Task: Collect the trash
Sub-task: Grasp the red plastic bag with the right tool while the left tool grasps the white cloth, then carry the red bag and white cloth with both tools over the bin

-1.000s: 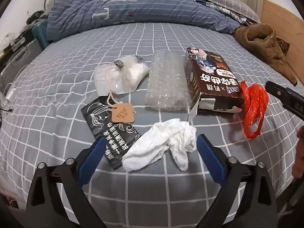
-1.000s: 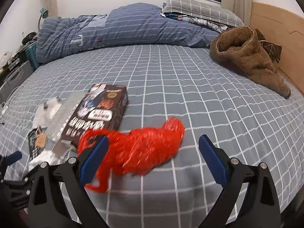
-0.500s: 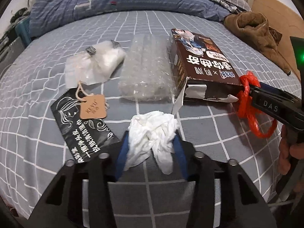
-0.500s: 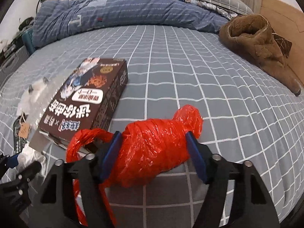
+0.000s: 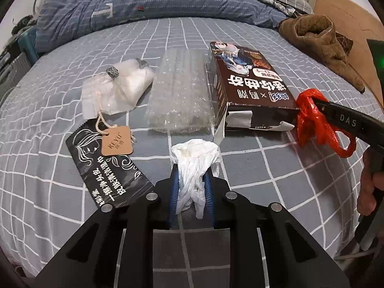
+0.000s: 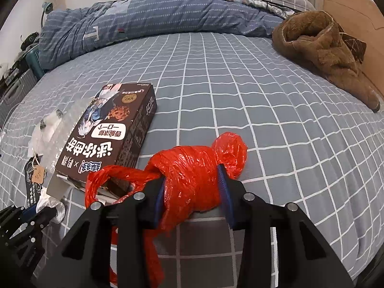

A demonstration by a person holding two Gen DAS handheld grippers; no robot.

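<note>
White crumpled tissue [image 5: 195, 165] sits at lower centre of the left view, between the closing jaws of the left claw [image 5: 190, 187], whose blue pads press it. Red plastic bag [image 6: 194, 182] fills lower centre of the right view, squeezed by the closing right claw [image 6: 192, 192]. Beyond both, the brown box [image 6: 112, 134] lies on the checked bed [image 6: 240, 96].

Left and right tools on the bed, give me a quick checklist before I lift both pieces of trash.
1. Crumpled white tissue between the left tool pads: ok, jaws closing on it.
2. Knotted red plastic bag between the right tool pads: ok, jaws closing on it.
3. Bag's loose handle loop clear of the open brown cardboard snack box: not ok, it lies against the flap.
4. Grey checked bedsheet not pinched: cannot tell.
5. Black printed packet clear of the left tool: ok.
</note>
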